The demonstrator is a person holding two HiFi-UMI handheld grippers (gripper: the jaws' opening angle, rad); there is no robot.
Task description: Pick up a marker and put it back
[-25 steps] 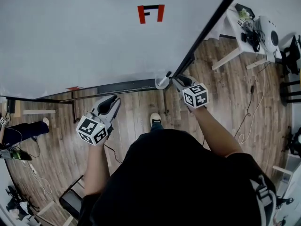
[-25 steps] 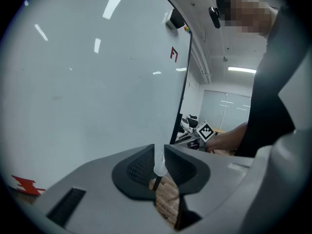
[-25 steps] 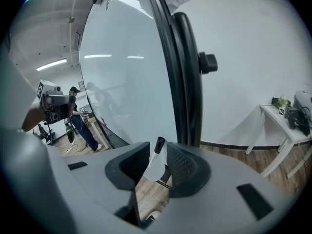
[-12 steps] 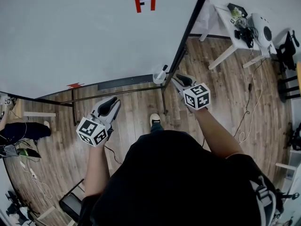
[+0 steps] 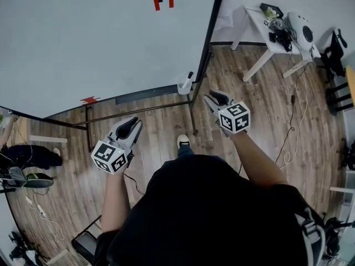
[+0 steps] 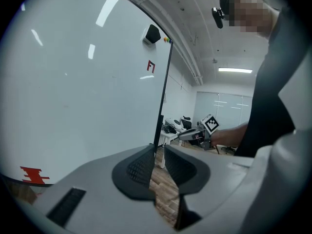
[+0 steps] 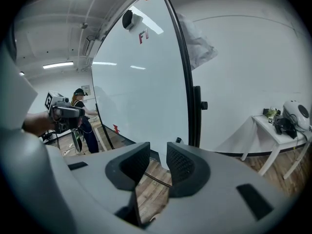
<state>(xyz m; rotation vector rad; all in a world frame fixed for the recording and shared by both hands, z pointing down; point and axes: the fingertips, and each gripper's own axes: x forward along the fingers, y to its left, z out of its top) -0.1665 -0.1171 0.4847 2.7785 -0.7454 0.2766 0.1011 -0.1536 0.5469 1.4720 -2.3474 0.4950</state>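
Left claw point(image 5: 132, 124), head view: held low over the wooden floor point(image 5: 161, 121), in front of the whiteboard point(image 5: 83, 43), marker cube toward the person, nothing in it. Right claw point(image 5: 211, 97) is further right and a little higher in the picture, with its tips toward the board's dark right edge, near the cup point(image 5: 183, 87) but apart from it. The marker point(image 5: 189, 76) stands tilted in that white cup, dark cap up, at the board's bottom right corner, touched by neither claw. The board carries a red sign point(image 5: 163, 0) near its top and a small red mark point(image 5: 89, 100) at its lower edge. A white counter point(image 5: 265, 35) at upper right holds a white device and some dark clutter. A shoe point(image 5: 183, 141) shows between the two arms. Left gripper view: jaws stand a narrow gap apart, with only floor planks between them and nothing gripped. The whiteboard fills the left of the picture, with a black block point(image 6: 152, 33) fixed near its top corner. The right claw shows beyond the jaws, at the end of the person's forearm, well clear of the board. Right gripper view: jaws likewise a narrow gap apart, with floor planks between them and nothing held. A small dark cap, the marker's, shows just above the right-hand jaw at the foot of the board's edge post; the cup itself is hidden behind that jaw. The left claw shows at far left. The white counter stands at the right by the wall.
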